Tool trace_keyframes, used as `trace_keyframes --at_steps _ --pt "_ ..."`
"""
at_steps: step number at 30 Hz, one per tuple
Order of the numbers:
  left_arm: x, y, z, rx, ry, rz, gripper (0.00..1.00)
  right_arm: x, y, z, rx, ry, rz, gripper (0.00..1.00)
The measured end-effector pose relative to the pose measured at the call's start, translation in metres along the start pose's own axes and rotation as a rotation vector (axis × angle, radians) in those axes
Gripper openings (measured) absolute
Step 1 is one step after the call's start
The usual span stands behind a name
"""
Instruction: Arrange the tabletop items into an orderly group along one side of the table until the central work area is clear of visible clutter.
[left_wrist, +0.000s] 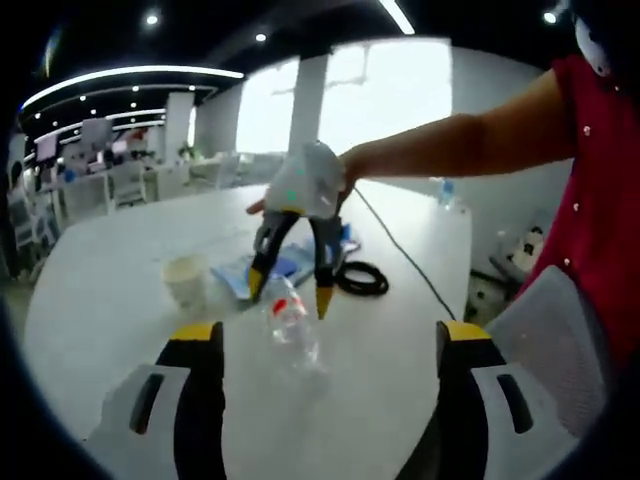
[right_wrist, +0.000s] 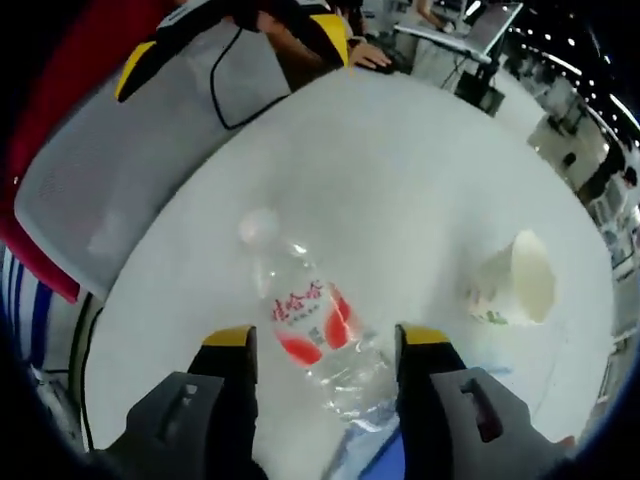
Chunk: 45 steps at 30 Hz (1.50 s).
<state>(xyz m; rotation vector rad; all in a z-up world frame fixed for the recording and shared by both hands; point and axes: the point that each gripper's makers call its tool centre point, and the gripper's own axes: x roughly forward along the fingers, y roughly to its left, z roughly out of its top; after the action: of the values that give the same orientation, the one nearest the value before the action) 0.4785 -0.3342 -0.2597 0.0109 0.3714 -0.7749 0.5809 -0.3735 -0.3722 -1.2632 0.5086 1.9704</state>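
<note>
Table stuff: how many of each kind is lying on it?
Clear plastic bottle: 1
Paper cup: 1
Black cable coil: 1
Blue and white packet: 1
Total: 4

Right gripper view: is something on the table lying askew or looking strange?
Yes. The paper cup lies tipped on its side on the white table, its mouth facing sideways; no spill is visible. The clear water bottle also lies flat, between the open jaws of the right gripper instead of standing upright.
</note>
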Motion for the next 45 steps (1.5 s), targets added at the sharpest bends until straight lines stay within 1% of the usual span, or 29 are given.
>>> trace_keyframes --at_steps 3,6,9,17,24,29,32,36,38,39,40,42,45 --pt "-0.003 0.001 -0.002 -0.012 -0.007 0.006 0.85 0.006 0.003 -0.002 -0.036 0.029 0.030 0.53" --pt "-0.003 0.002 -0.007 -0.031 -0.001 0.013 0.85 0.010 0.005 -0.001 -0.062 0.039 0.048 0.51" --pt "-0.004 0.002 -0.008 -0.038 0.001 0.014 0.84 0.013 0.006 -0.001 -0.097 0.055 0.062 0.50" --pt "-0.002 0.003 -0.006 -0.060 -0.008 0.016 0.84 0.016 0.004 -0.003 -0.151 0.090 0.085 0.46" --pt "-0.004 0.005 -0.006 -0.080 -0.012 0.023 0.83 0.023 0.009 -0.001 -0.216 0.135 0.114 0.46" --pt "-0.005 0.005 -0.005 -0.091 -0.018 0.026 0.82 0.025 0.010 -0.003 -0.235 0.155 0.119 0.45" --pt "-0.004 0.004 -0.005 -0.090 -0.018 0.025 0.82 0.026 0.012 -0.002 -0.234 0.160 0.121 0.44" --pt "-0.005 0.005 -0.006 -0.094 -0.017 0.027 0.82 0.027 0.017 0.004 -0.207 0.134 0.129 0.41" --pt "-0.005 0.005 -0.005 -0.098 -0.018 0.028 0.82 0.027 0.017 0.005 -0.189 0.125 0.121 0.40" --pt "-0.006 0.005 -0.005 -0.099 -0.020 0.028 0.81 0.027 0.017 0.005 -0.177 0.120 0.116 0.40" --pt "-0.006 0.005 -0.005 -0.097 -0.021 0.028 0.81 0.027 0.017 0.008 -0.133 0.098 0.104 0.40" --pt "-0.006 0.005 -0.004 -0.097 -0.023 0.027 0.81 0.027 0.017 0.012 -0.082 0.060 0.090 0.39" --pt "-0.006 0.005 -0.004 -0.098 -0.022 0.027 0.81 0.027 0.015 0.014 -0.058 0.035 0.066 0.38"
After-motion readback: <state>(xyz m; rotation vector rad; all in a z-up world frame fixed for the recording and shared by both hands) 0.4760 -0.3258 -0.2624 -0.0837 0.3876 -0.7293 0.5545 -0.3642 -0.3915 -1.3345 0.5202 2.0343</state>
